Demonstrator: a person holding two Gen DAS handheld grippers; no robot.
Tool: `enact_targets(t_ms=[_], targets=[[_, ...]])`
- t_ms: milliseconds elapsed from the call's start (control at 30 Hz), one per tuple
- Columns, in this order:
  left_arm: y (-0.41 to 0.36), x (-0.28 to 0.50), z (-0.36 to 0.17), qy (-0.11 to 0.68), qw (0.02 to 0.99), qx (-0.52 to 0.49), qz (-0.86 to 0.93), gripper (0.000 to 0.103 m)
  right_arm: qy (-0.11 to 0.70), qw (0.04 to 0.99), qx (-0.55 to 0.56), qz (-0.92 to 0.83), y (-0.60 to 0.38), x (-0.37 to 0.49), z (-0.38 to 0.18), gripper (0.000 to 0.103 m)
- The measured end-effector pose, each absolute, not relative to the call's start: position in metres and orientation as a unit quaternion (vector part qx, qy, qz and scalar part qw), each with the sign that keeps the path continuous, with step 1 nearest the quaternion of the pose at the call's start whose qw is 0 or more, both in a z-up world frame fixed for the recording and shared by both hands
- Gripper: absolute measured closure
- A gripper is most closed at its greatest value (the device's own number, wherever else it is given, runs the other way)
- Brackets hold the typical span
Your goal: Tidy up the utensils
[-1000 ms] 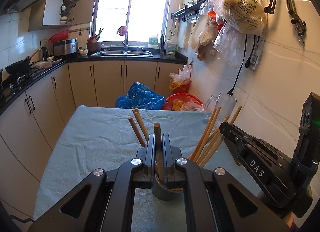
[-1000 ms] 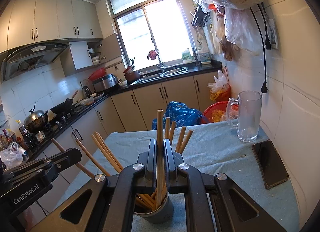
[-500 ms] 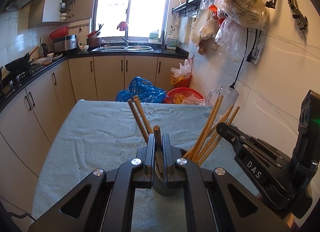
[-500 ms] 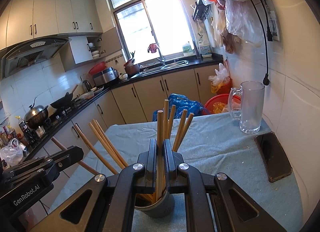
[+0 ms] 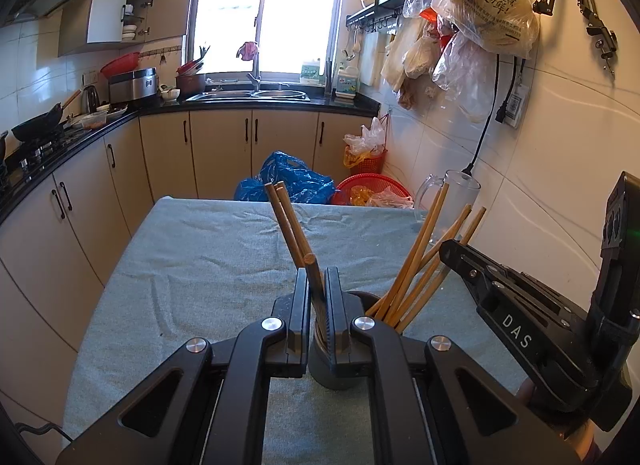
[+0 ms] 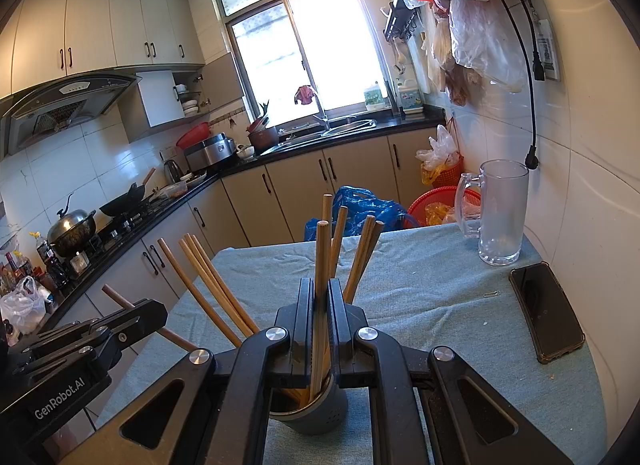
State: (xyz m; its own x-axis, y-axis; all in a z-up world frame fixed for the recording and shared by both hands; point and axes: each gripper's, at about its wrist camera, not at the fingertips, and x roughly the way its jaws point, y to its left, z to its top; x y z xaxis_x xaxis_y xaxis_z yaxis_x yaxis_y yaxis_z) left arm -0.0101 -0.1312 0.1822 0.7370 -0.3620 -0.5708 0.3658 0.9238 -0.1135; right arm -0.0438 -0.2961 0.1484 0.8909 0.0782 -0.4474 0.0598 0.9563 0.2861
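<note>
Kitchen table (image 5: 208,257), cloth-covered: from the left wrist, the left gripper (image 5: 318,285) pinches one brown chopstick (image 5: 312,271) over the grey holder (image 5: 336,369) near the front edge. From the right wrist, the right gripper (image 6: 321,297) clamps a paler chopstick (image 6: 321,261) standing in that holder (image 6: 320,417); a mug (image 6: 502,213) and phone (image 6: 546,311) line the right edge.

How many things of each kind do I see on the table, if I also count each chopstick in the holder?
Counted in the right wrist view:
chopsticks: 9 ends visible
grey holder: 1
glass mug: 1
phone: 1
paper clip: 1
Total: 13
</note>
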Motion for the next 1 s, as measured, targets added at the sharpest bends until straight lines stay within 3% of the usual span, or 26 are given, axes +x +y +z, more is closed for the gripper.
enact_targets(t_ms=[1000], targets=[[-0.1274,-0.0106,0.18,0.307,0.931,0.002,-0.196,0.096,0.233,0.961,0.149,0.0,-0.2944,-0.046,0.1486,0.096]])
